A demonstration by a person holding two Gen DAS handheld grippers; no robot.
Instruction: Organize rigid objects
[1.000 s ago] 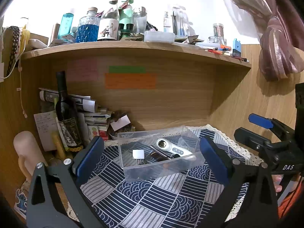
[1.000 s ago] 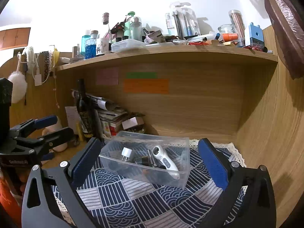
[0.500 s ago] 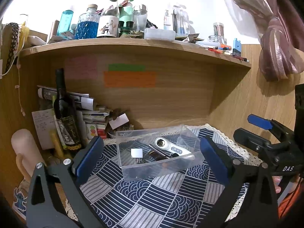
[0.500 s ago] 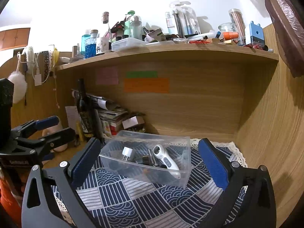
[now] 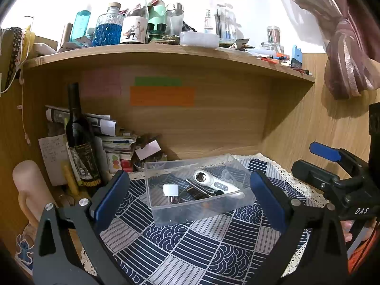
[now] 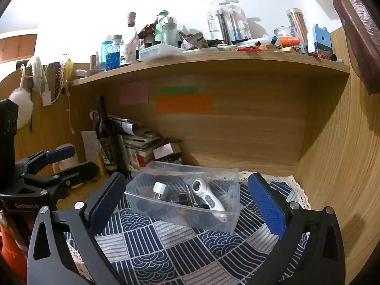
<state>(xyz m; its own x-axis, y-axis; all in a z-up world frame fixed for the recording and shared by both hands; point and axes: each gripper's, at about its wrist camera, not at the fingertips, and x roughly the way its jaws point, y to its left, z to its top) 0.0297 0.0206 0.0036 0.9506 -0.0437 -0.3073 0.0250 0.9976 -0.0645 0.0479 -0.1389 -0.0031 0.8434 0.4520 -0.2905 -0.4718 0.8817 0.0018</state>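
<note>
Left wrist view first: the left gripper (image 5: 190, 196) hangs above the near part of the patterned cloth (image 5: 190, 244), jaws spread wide and nothing between them. Straight ahead, framed by the two blue pads, sits the clear plastic box (image 5: 197, 210) on the cloth's far half, close to the back edge and the wooden back panel. Inside it: a white handheld device (image 5: 215, 184) lying diagonally, a small white plug (image 5: 171, 190) towards the box's left end, and some dark pieces between them that are too small to name. At the right edge the right gripper (image 5: 332, 163) comes into shot, jaws parted, off the cloth's right side. A dark wine bottle (image 5: 79, 137) stands upright left of the cloth, beside a stack of papers.

Over to the right wrist view: the right gripper (image 6: 186, 200) is likewise spread wide and empty, with the same box (image 6: 182, 210) ahead, skewed to the cloth's edges, and the white device (image 6: 209, 196) and plug (image 6: 158, 187) resting in it. The left gripper (image 6: 61, 161) shows at the left, parted, clear of the box.

My read: no loose item is left on the cloth, so the sorting looks largely done and both tools are pausing clear of the box. A next move, if any, would be squaring the box up, which calls for an easy push on its wall, since the light plastic would likely slide on the fabric.
</note>
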